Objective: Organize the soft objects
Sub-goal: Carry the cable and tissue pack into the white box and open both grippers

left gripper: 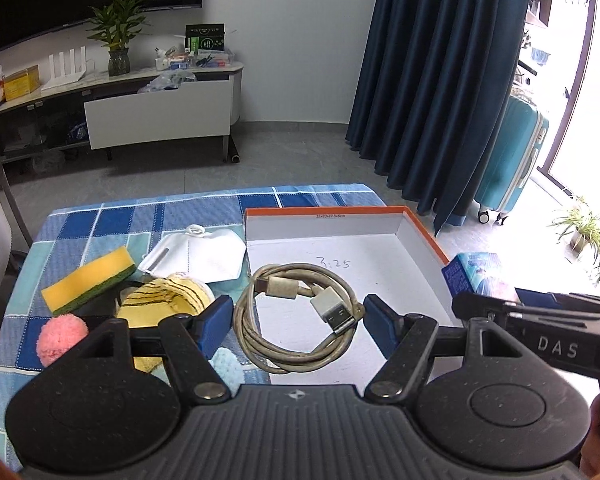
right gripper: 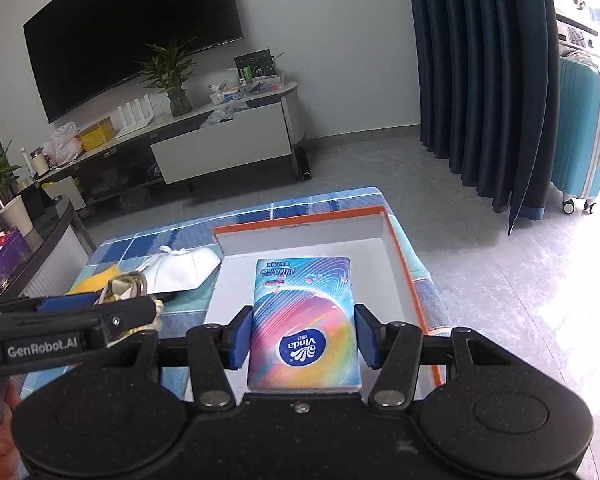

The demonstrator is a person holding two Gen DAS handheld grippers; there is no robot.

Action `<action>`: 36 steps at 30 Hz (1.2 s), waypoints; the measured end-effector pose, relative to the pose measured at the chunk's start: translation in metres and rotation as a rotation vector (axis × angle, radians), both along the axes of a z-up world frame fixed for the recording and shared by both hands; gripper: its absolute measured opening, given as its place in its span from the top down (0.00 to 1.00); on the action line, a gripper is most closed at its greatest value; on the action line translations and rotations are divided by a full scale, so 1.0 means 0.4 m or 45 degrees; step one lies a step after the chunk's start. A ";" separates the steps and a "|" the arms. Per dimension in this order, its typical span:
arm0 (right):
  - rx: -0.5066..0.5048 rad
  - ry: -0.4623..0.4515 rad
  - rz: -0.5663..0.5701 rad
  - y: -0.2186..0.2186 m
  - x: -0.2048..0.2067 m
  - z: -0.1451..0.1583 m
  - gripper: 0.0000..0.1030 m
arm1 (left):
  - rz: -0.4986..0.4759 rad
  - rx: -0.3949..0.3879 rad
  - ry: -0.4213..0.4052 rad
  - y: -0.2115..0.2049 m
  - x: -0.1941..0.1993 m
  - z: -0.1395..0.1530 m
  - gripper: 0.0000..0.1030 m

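Tissue pack (right gripper: 305,320) is sitting between the right gripper (right gripper: 304,336) pads, long axis running straight along the fingers, far end pointing into the box (right gripper: 400,240); the logo is reading upside down from the wrist. Wrapper is glossy, rainbow swirls on blue. Pads are pressing both long sides; jaws partly open around it. Cable (left gripper: 296,316) is lying as a flat coil between the left gripper (left gripper: 296,320) pads, plug (left gripper: 334,312) pointing down-right; dirty white. Pads appear to be touching the coil's edges, hovering over the box's near left corner. Mask (left gripper: 196,256), sponge (left gripper: 88,284) and pompom (left gripper: 60,338) are lying on the cloth (left gripper: 100,220).
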State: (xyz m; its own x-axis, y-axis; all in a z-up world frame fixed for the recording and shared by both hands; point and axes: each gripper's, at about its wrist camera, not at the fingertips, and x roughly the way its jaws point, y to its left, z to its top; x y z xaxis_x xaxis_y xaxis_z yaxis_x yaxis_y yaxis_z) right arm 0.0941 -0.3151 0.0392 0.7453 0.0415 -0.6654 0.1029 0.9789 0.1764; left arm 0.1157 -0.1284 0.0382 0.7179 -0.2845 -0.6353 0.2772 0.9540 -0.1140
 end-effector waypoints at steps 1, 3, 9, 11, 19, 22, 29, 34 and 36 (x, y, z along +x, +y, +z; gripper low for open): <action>0.000 0.001 -0.003 -0.005 0.007 -0.002 0.38 | -0.004 -0.001 0.012 -0.003 0.004 -0.004 0.30; -0.010 0.002 -0.007 -0.013 0.019 -0.004 0.38 | -0.015 0.006 0.025 -0.014 0.012 -0.010 0.30; -0.012 0.015 -0.014 -0.040 0.055 -0.013 0.38 | -0.046 0.011 0.036 -0.045 0.035 -0.014 0.30; -0.023 0.016 -0.014 -0.041 0.066 -0.014 0.38 | -0.048 0.006 0.036 -0.051 0.045 -0.014 0.30; -0.030 0.022 -0.018 -0.060 0.115 -0.023 0.38 | -0.054 0.010 0.035 -0.073 0.072 -0.019 0.30; -0.029 0.030 -0.021 -0.065 0.130 -0.029 0.38 | -0.054 0.013 0.041 -0.082 0.082 -0.024 0.30; -0.038 0.044 -0.024 -0.074 0.165 -0.044 0.38 | -0.049 0.020 0.057 -0.094 0.105 -0.038 0.30; -0.033 0.058 -0.014 -0.076 0.190 -0.057 0.38 | -0.045 0.018 0.066 -0.104 0.125 -0.046 0.30; -0.038 0.066 -0.012 -0.077 0.202 -0.063 0.38 | -0.043 0.020 0.071 -0.108 0.132 -0.051 0.30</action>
State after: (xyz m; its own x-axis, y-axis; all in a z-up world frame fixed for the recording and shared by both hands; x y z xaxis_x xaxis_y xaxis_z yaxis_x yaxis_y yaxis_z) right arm 0.1749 -0.3458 0.0140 0.7101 0.0142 -0.7040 0.1204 0.9826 0.1413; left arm 0.1686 -0.1716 0.0180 0.6714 -0.2980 -0.6785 0.3032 0.9459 -0.1155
